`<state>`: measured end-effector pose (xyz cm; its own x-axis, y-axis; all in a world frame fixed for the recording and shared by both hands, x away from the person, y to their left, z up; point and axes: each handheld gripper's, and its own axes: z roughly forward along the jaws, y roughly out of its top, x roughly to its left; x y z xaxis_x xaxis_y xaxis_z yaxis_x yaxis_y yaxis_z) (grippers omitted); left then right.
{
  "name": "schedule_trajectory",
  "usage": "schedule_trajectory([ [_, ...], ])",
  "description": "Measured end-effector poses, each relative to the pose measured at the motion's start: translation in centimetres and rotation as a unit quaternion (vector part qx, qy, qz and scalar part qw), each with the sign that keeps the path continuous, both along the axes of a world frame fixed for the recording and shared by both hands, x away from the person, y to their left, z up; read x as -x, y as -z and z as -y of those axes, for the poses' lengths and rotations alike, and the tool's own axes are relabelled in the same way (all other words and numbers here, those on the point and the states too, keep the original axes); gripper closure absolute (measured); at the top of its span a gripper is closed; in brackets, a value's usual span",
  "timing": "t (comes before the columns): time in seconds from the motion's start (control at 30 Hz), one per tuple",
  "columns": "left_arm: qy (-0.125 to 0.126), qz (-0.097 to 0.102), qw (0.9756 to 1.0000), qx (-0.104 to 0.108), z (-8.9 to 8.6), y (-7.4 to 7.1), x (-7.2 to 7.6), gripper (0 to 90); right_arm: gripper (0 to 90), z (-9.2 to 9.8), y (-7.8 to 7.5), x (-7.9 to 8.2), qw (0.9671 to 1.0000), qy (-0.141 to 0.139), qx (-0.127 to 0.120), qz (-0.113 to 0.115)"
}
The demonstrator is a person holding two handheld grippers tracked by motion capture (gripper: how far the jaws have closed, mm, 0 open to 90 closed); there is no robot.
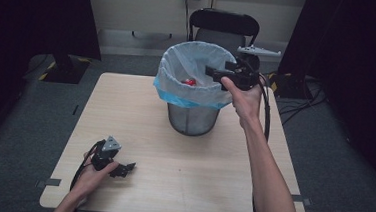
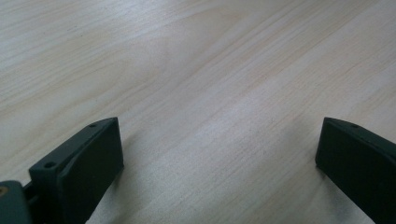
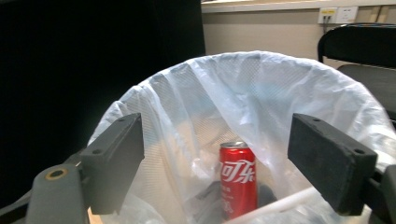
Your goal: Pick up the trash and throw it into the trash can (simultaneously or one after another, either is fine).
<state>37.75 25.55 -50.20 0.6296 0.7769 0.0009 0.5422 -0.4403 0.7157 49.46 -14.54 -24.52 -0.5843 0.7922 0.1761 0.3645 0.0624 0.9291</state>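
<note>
My right gripper (image 1: 217, 74) hangs over the mouth of the lined bin (image 1: 191, 117) with its jaws spread wide and nothing between them, and the red can (image 3: 238, 183) stands upright down inside the plastic liner (image 3: 261, 93), well below the pads, so I judge the drop itself done. My left gripper (image 1: 127, 168) rests low at the near left of the table (image 1: 180, 185), its jaws also wide apart over bare wood and holding nothing. What seems left to me is only to draw the right hand back from the bin; I see no other item waiting on the tabletop.
</note>
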Motion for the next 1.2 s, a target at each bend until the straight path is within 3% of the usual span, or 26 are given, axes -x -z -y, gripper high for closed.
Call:
schedule_trajectory([
  [0.47,0.0,0.0,1.0,0.0,0.0,0.0,0.0,0.3,17.2,1.6,0.4,1.0,0.9999,0.011,0.003,-0.01],
  [1.2,0.0,0.0,1.0,0.0,0.0,0.0,0.0,0.3,14.7,4.6,2.1,4.4,0.9995,0.024,0.016,-0.013],
])
